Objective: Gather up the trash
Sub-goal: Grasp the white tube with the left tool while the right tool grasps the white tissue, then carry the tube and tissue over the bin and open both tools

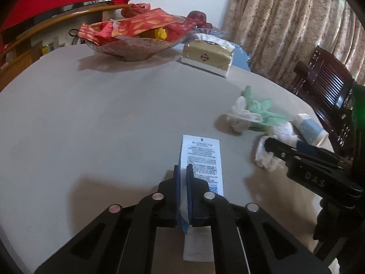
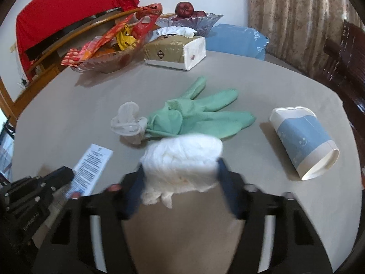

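Note:
My left gripper (image 1: pixel 182 182) is shut on a white printed packet (image 1: pixel 203 157) that lies on the grey table (image 1: pixel 91 125); it shows at the lower left of the right wrist view as left gripper (image 2: pixel 66 173) and packet (image 2: pixel 93 162). My right gripper (image 2: pixel 180 182) has both pads against a crumpled white tissue (image 2: pixel 182 157). In the left wrist view the right gripper (image 1: pixel 271 145) sits over that tissue (image 1: pixel 265 157). Beyond it lie a green glove (image 2: pixel 200 114), a clear plastic wrapper (image 2: pixel 127 123) and a tipped paper cup (image 2: pixel 303 141).
At the back of the table stand a tissue box (image 2: pixel 173 50), a glass bowl of red snack packs (image 2: pixel 102 61), a fruit bowl (image 2: pixel 194 20) and a blue bag (image 2: pixel 237 38). A dark wooden chair (image 1: pixel 326 86) stands off the right edge.

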The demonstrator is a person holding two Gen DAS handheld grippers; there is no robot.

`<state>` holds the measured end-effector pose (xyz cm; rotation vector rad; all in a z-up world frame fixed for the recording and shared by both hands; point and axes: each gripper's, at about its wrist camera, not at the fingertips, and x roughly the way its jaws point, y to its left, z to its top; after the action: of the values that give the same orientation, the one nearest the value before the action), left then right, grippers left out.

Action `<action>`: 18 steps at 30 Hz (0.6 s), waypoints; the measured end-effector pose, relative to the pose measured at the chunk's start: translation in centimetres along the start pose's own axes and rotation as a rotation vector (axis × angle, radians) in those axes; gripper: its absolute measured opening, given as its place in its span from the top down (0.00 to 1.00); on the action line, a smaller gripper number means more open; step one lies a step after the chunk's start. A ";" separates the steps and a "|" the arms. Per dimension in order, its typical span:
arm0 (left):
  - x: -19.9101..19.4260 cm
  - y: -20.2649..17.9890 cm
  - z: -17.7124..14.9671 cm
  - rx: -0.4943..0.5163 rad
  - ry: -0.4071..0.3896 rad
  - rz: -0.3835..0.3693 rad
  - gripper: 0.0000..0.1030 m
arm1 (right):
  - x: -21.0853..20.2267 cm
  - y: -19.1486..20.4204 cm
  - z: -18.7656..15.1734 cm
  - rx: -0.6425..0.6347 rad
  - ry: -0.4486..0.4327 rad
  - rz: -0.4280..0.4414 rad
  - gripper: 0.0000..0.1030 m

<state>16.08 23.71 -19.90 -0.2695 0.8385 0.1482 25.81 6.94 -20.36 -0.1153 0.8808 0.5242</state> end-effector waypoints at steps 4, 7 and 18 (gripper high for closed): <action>-0.6 -0.4 0.1 -0.020 0.003 -0.048 0.96 | -0.9 -0.4 -0.2 0.011 -0.004 0.026 0.58; -0.6 -0.6 0.0 -0.022 0.027 -0.055 0.94 | -1.9 -0.8 -0.8 0.022 -0.015 0.032 0.58; -0.4 -2.7 -1.8 0.046 0.061 -0.003 0.42 | -5.2 -2.2 -2.7 0.007 -0.043 0.018 0.58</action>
<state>15.15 20.56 -20.30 -0.2326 0.9008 0.1178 22.28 2.14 -18.36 -0.0897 0.8427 0.5385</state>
